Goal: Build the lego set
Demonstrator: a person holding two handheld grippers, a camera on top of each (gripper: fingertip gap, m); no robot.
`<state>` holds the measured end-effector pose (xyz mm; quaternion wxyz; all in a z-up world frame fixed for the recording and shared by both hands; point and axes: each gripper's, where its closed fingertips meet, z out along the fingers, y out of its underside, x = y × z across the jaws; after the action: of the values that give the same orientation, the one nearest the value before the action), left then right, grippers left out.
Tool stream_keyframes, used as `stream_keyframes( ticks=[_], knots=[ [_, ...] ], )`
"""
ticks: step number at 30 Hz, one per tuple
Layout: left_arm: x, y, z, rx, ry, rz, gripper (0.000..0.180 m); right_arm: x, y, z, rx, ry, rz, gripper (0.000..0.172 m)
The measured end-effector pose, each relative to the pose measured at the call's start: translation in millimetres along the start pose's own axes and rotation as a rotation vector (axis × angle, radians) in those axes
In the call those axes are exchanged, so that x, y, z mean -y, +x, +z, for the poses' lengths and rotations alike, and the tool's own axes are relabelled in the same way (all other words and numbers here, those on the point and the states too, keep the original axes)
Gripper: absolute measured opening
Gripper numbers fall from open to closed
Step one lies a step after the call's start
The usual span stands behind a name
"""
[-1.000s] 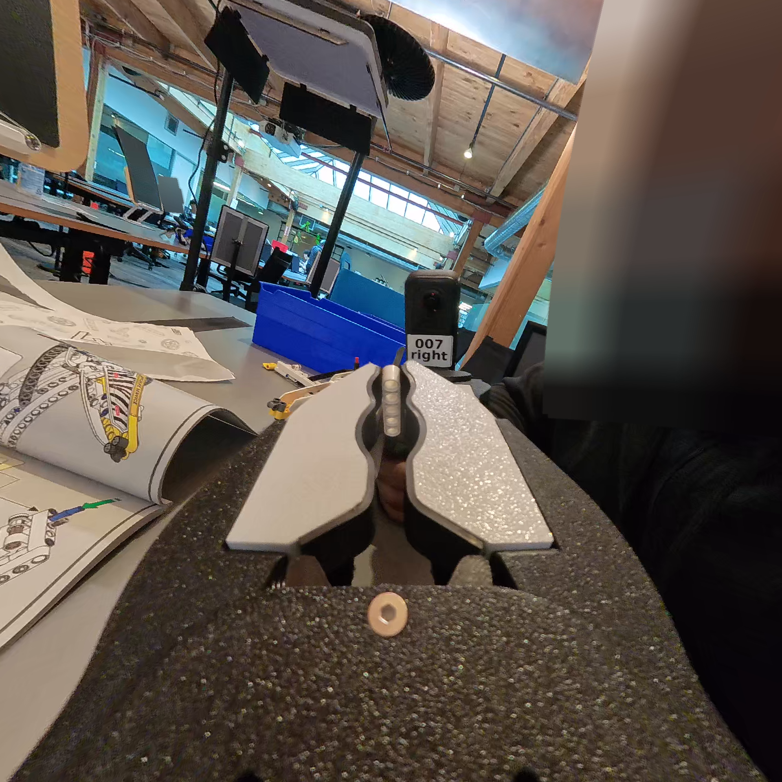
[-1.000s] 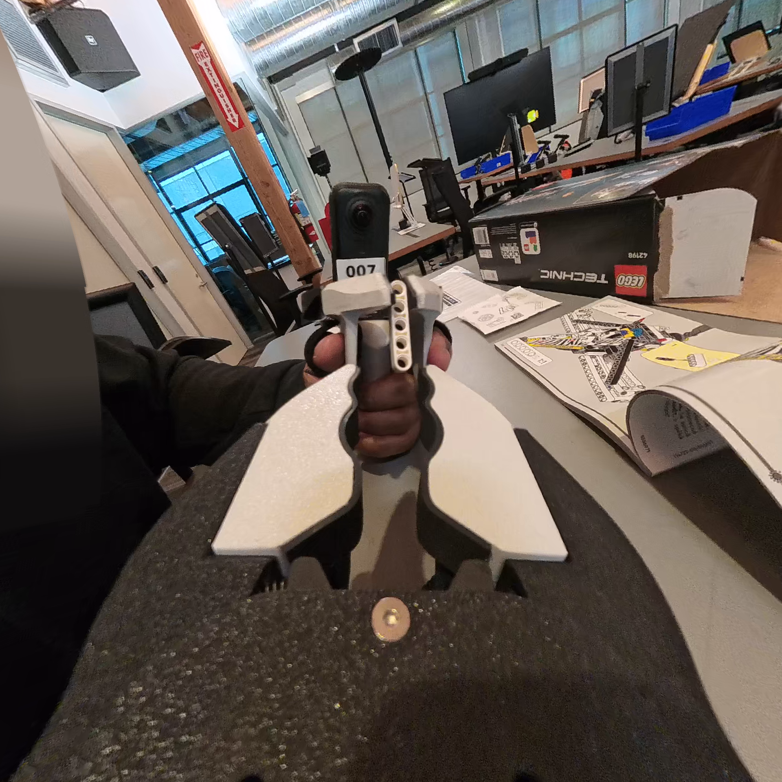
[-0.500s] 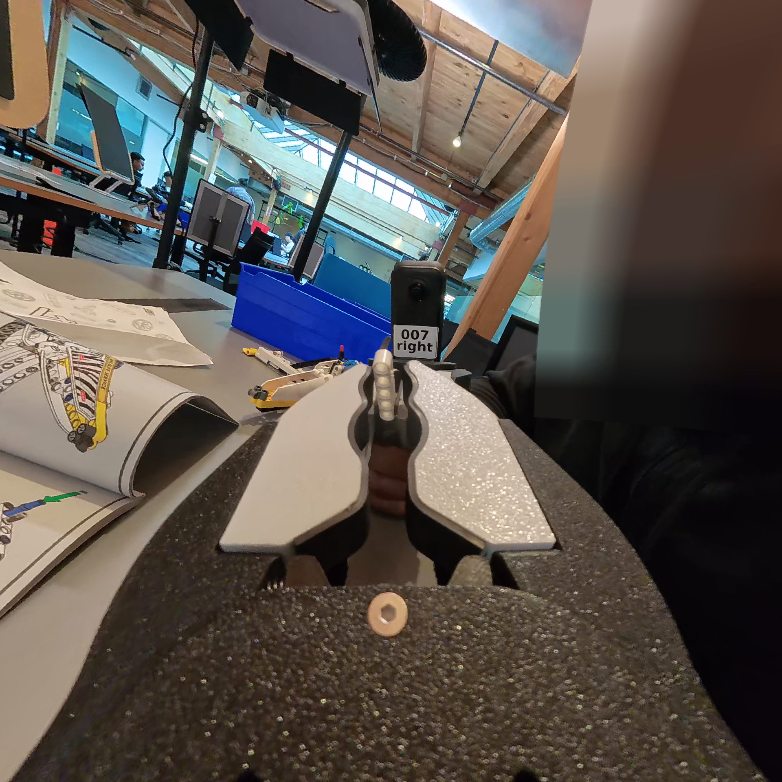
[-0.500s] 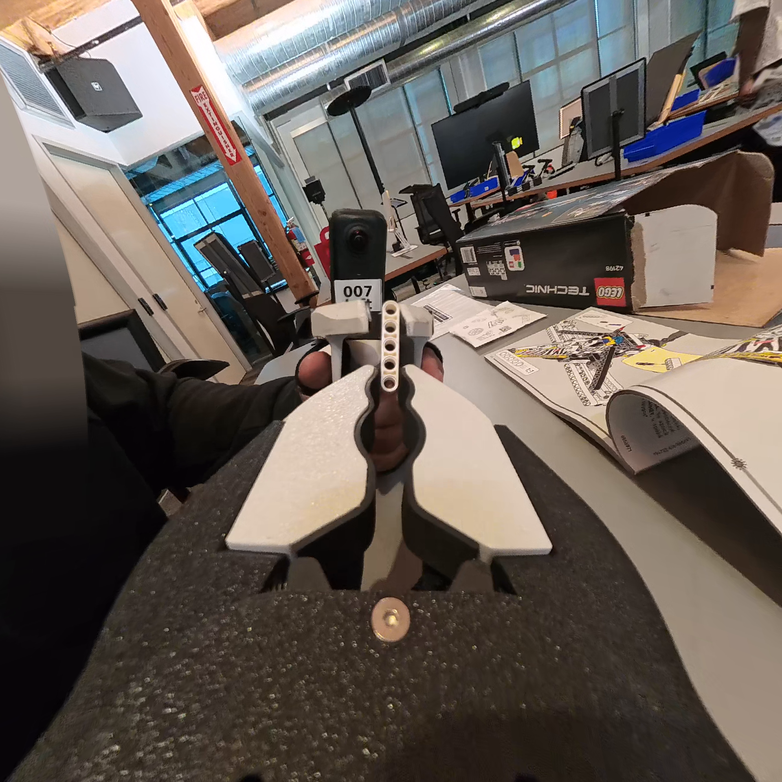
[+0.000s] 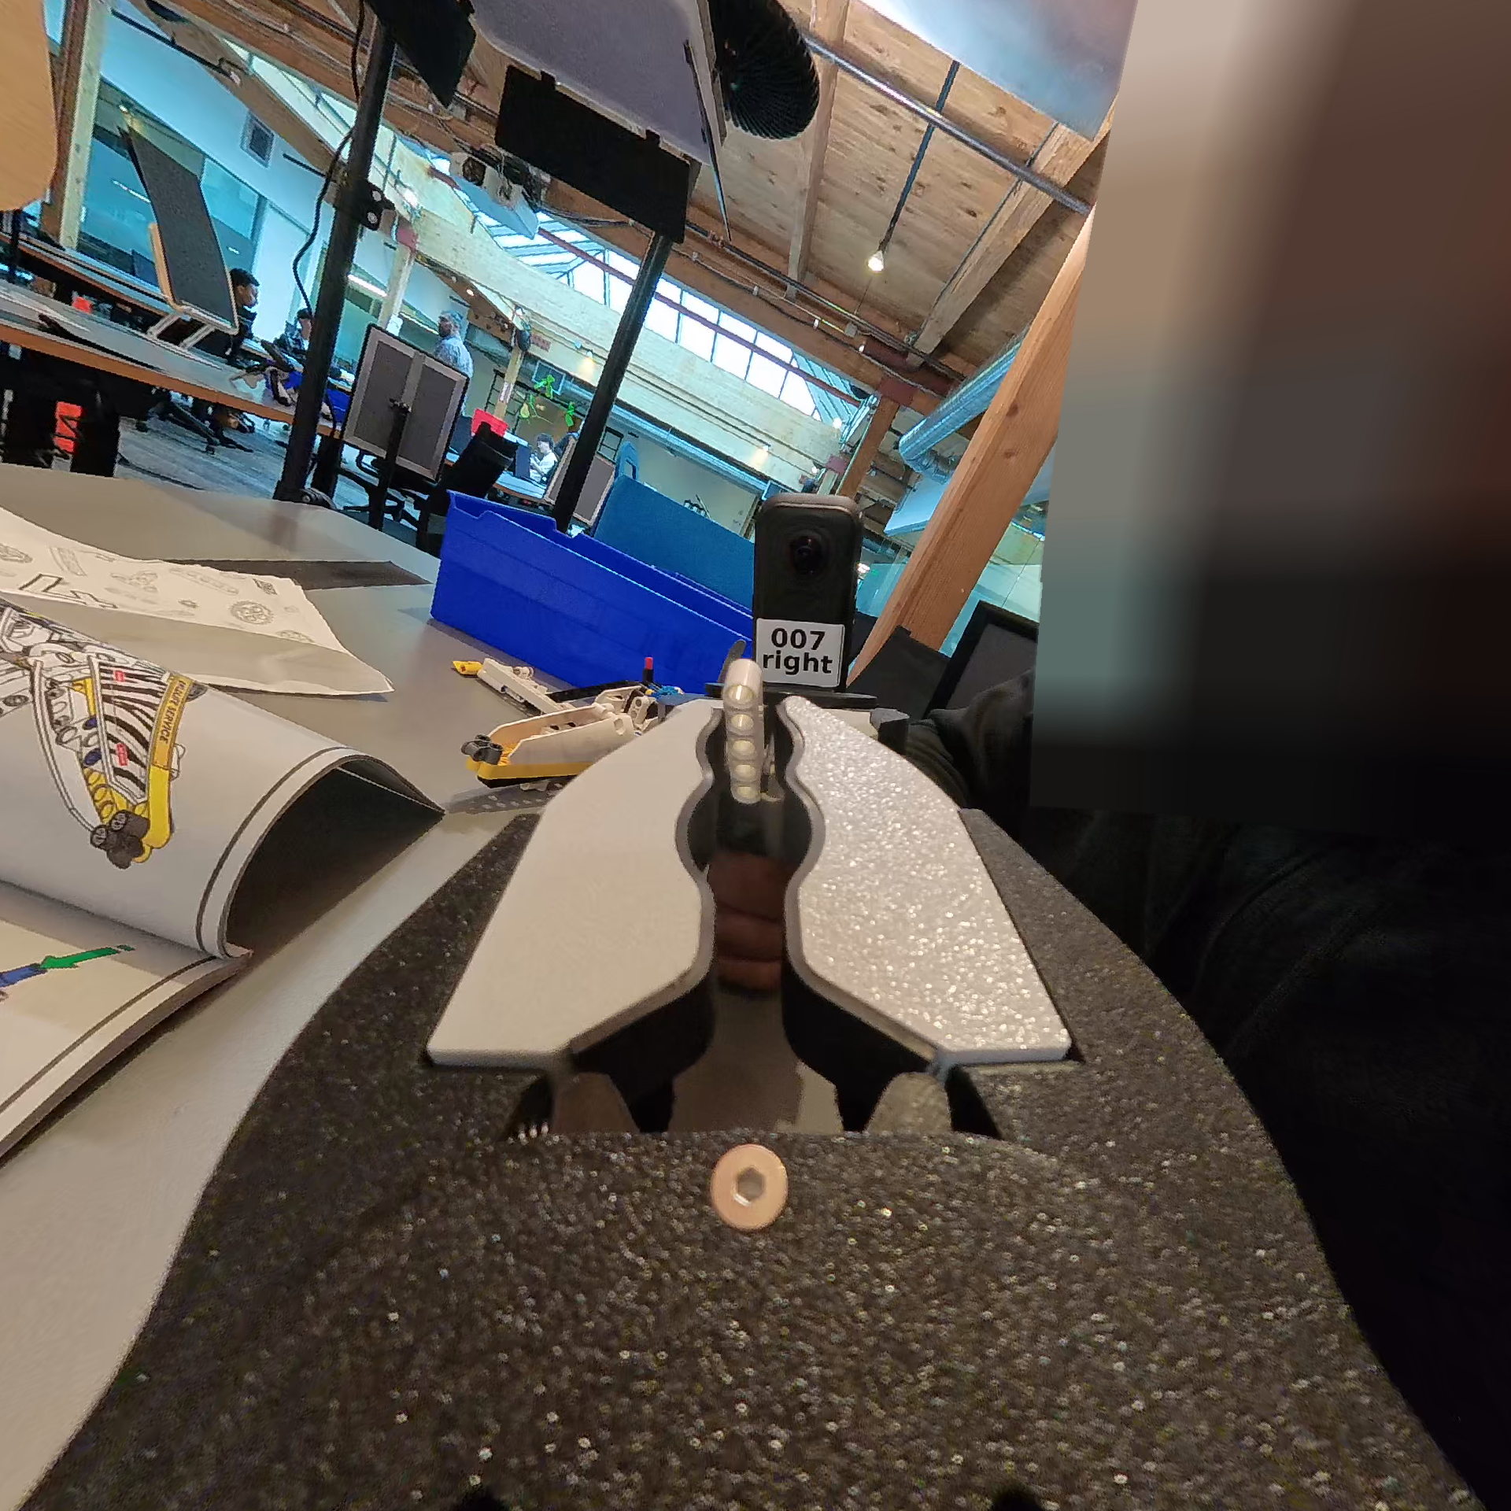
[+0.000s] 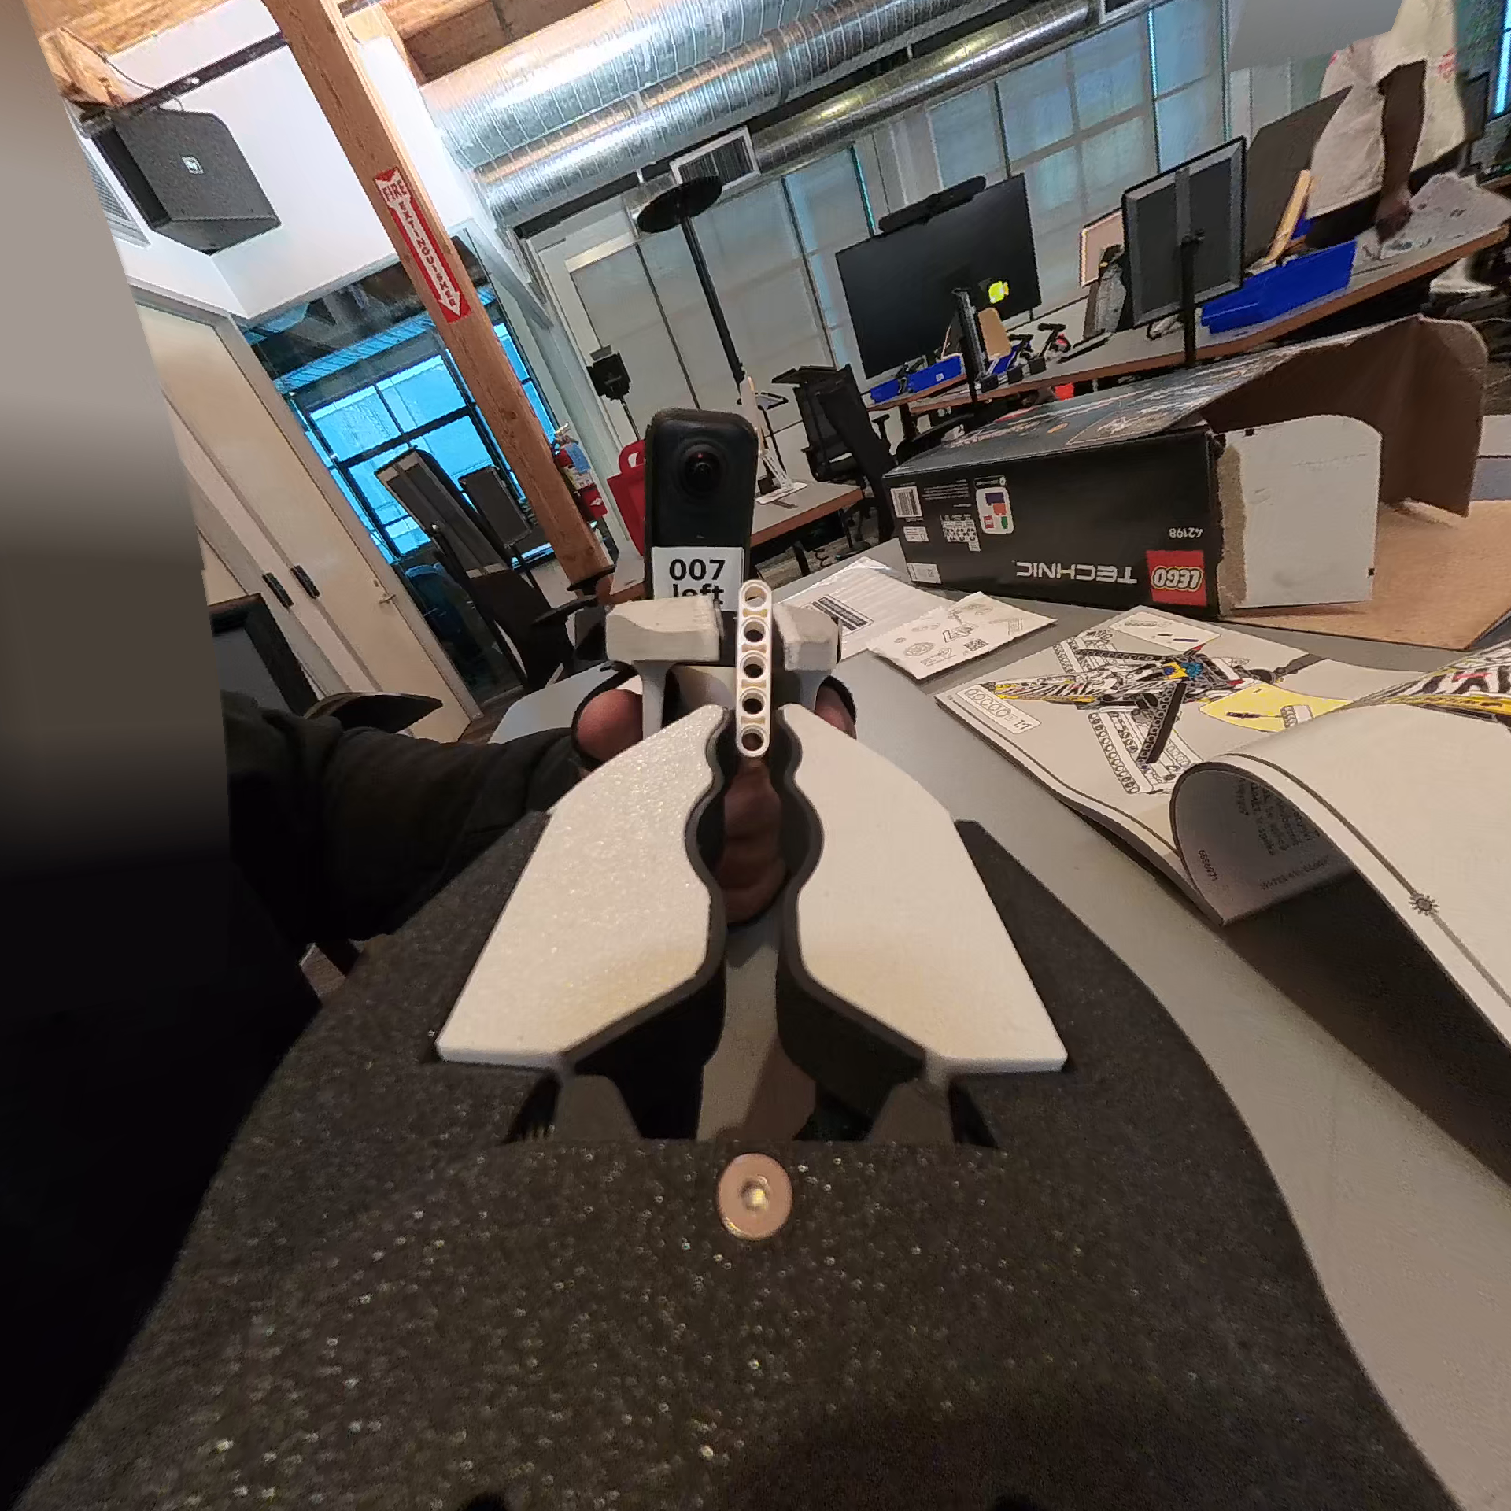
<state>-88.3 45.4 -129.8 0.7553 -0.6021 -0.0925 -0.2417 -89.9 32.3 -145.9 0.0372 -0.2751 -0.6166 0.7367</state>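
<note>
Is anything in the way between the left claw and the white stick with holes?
Nothing visible. The white stick stands right between the left claw's fingers, with a small gap on one side. The right claw grips one end.

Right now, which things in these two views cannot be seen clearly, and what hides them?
- Left wrist view: yellow-white toy model, partly behind the left gripper.
- Left wrist view: fingers of the right gripper, behind the left gripper.
- Right wrist view: open booklet, cut by the right edge.
- Both views: head of the person, under a blur patch.
</note>
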Motion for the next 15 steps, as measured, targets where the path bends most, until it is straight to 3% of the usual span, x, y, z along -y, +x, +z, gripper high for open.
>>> stream_keyframes(
  ticks=[9,15],
  knots=[
    [5.0,2.8,-3.1,0.008,0.006,0.066,0.007,-3.0,-2.2,1.4,0.005,-0.027,-0.013,0.014],
    [13.8,4.3,-16.4,0.004,-0.016,0.138,0.007,-47.1,11.2,-0.2,-0.093,-0.383,-0.060,0.020]
  ],
)
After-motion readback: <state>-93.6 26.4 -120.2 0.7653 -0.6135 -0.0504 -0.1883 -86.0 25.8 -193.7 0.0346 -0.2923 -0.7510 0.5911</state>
